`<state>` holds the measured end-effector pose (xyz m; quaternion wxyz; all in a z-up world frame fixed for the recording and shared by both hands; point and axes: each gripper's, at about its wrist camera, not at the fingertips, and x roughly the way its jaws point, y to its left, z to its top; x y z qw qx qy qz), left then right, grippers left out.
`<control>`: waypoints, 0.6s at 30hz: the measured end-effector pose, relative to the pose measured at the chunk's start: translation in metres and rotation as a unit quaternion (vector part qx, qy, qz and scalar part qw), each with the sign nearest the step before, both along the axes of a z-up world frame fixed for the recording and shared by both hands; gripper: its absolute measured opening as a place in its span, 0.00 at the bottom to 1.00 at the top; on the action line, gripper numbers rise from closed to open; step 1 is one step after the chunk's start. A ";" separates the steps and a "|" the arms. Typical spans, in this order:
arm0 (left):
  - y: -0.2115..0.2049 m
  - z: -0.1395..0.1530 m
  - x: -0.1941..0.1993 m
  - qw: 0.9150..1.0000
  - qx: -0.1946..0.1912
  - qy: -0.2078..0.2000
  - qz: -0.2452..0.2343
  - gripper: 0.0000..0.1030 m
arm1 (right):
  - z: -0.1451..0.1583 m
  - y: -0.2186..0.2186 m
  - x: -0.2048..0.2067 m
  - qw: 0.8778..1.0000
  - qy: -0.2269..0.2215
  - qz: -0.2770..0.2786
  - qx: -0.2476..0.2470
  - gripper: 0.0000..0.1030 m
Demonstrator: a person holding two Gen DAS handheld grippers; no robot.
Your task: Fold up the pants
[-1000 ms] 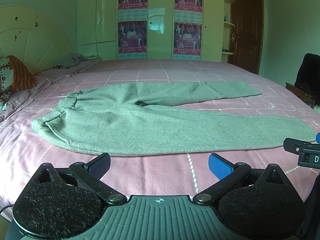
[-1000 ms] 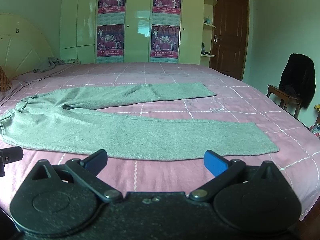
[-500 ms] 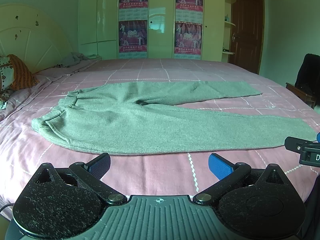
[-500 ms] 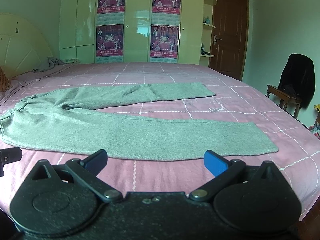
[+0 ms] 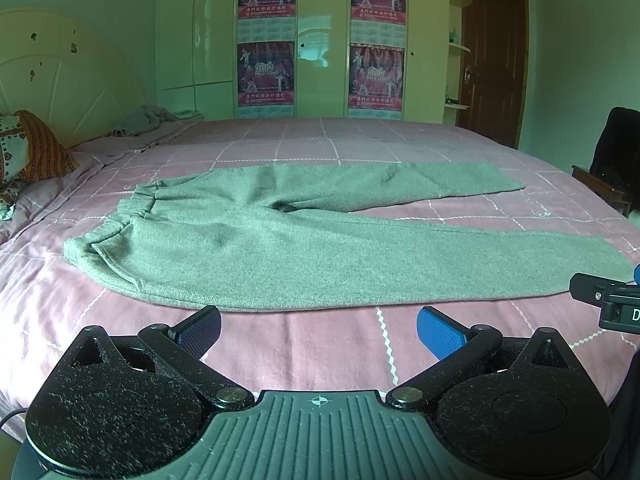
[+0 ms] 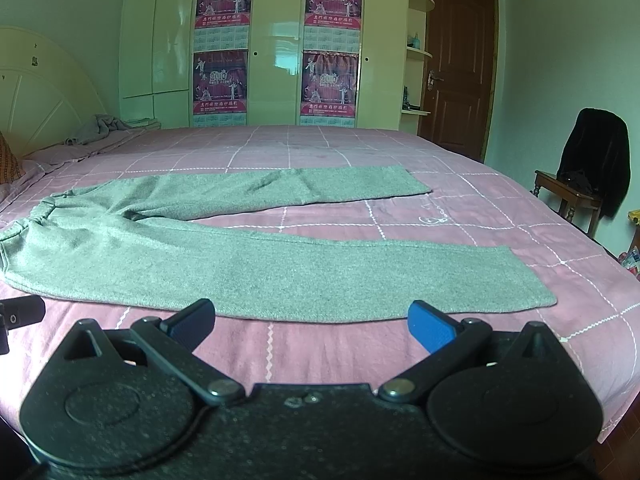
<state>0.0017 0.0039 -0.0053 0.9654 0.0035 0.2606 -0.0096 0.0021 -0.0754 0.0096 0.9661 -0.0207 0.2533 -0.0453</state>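
In the right wrist view the waistband of the pants (image 6: 240, 256) is cut off by the left edge. The small print on the wardrobe posters (image 6: 222, 80) cannot be read. Only a part of the right claw (image 5: 636, 274) is seen at the right edge of the left wrist view.

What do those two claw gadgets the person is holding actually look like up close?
Each is black plastic. The left claw has two angled black fingers tipped with blue textured pads, silver pivot screws, two round speckled discs and a ribbed grey body bearing a small crosshair mark. The right claw matches it, with blue pads too, but its body is plain black.
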 end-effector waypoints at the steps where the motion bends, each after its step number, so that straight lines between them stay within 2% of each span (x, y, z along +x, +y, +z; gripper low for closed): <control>1: 0.000 0.000 0.000 1.000 0.000 0.001 0.000 1.00 | 0.000 0.000 0.000 1.000 0.000 0.000 0.000 1.00; 18: -0.001 0.000 0.002 1.000 0.002 0.004 -0.007 1.00 | 0.000 0.001 -0.002 1.000 -0.003 0.002 -0.001 1.00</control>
